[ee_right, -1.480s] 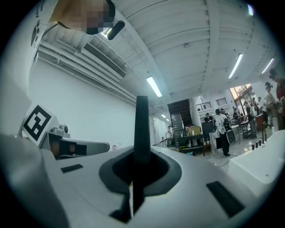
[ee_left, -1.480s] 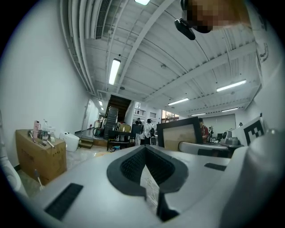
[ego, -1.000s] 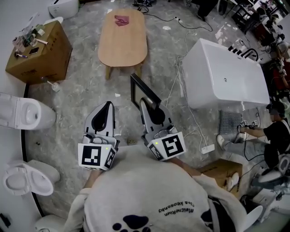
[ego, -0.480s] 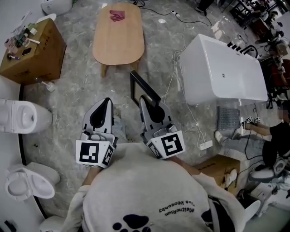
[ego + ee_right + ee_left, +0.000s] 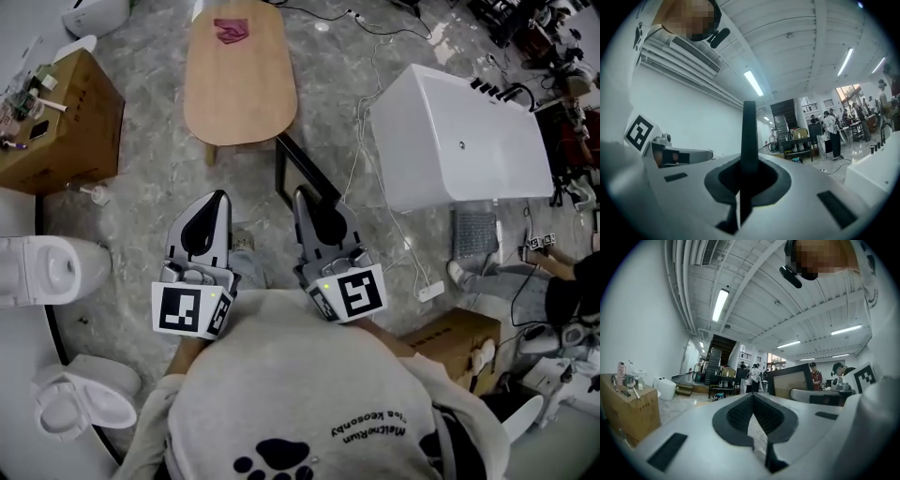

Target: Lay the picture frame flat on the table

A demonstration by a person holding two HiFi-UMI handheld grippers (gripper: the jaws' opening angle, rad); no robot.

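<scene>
Carry step, by the look of it. The right gripper (image 5: 306, 199) was clamped on the picture frame (image 5: 302, 167), holding it upright on edge above the floor, just short of the wooden table (image 5: 239, 94). The left gripper (image 5: 216, 202) was closed on nothing. Next it needed to get over the bare wood, clear of the pink cloth (image 5: 232, 28), and tip flat before letting go. The right gripper view showed only a thin dark edge between the jaws. The left gripper view showed the frame's brown panel, and the head view the table.
</scene>
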